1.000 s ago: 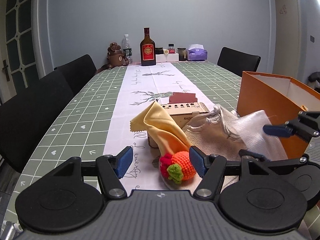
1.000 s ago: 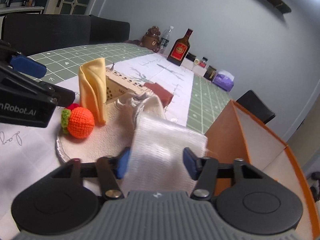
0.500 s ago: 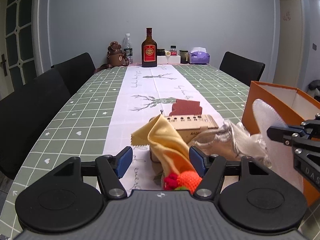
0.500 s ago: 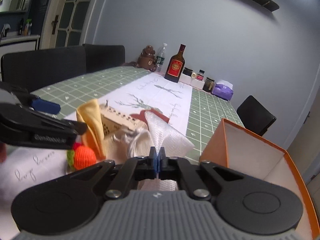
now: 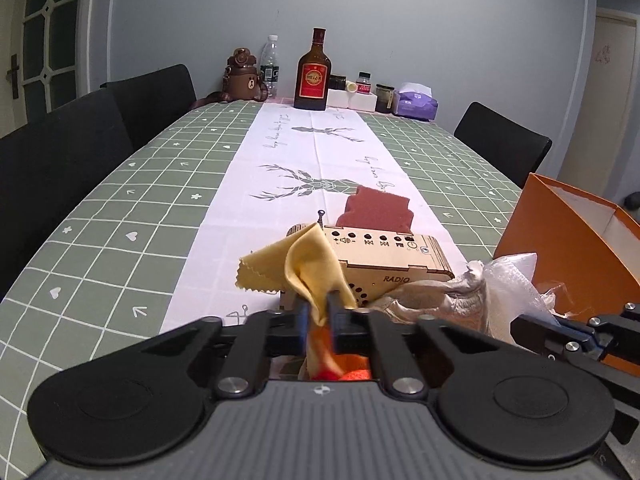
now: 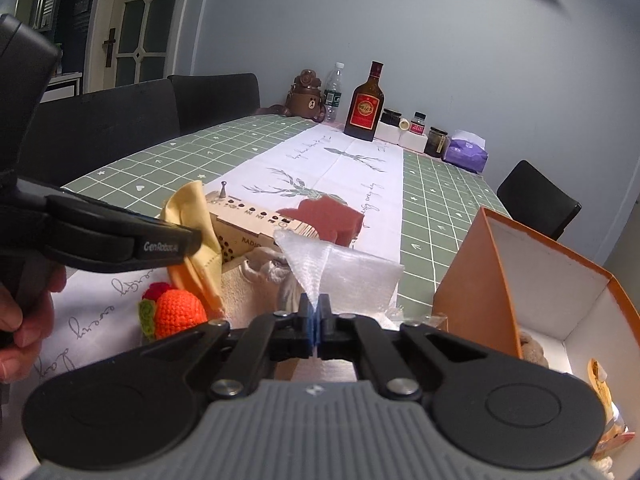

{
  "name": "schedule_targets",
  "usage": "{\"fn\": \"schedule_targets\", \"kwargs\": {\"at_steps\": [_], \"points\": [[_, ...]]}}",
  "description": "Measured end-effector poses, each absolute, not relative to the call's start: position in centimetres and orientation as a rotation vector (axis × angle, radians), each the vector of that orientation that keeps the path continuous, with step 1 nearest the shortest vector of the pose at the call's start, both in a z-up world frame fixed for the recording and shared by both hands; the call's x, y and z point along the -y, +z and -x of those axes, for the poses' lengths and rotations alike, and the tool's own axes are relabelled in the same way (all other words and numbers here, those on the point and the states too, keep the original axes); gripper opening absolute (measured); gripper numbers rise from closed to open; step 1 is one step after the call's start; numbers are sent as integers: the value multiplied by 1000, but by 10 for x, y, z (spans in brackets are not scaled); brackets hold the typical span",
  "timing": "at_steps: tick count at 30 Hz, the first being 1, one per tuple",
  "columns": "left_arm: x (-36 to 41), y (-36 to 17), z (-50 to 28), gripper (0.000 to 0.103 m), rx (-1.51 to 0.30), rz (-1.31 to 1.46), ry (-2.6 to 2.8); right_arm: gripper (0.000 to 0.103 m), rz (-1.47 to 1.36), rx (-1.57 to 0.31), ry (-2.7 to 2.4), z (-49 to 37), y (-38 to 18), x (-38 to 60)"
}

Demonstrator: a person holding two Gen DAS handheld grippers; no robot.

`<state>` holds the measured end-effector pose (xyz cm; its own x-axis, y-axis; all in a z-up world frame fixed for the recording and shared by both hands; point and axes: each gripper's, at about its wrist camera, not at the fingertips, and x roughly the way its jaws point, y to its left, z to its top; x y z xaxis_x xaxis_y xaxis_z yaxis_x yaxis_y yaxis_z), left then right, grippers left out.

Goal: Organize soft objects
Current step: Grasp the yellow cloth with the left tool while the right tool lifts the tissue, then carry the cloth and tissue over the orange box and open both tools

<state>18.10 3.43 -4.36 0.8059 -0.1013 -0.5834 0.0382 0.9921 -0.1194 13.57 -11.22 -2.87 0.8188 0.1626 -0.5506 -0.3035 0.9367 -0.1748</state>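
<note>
both grippers pinched soft items beside the orange box (image 6: 472, 280)
left gripper (image 5: 318, 322) clamped the yellow cloth (image 5: 312, 268), right gripper (image 6: 316, 322) the white mesh sheet (image 6: 344, 276), likely for boxing.

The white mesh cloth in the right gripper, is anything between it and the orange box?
Nothing visible does. The right gripper is shut on the white mesh cloth, and the orange box stands open just to its right, with only bare tablecloth between.
</note>
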Motion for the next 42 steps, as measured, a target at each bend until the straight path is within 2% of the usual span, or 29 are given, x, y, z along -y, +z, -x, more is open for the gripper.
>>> {"fn": "schedule_targets", "kwargs": {"at_steps": [8,27,42], "points": [[-31,-23,-161,2,-557,76,-50,0,262,-532,256,-128,-20,116],[-14,45,-97,2,-424,20,-87,0,196,-449,346,-91,41,145],[49,88,-83,2,-372,-26,-286,0,171,-408,315,-82,105,214]]}}
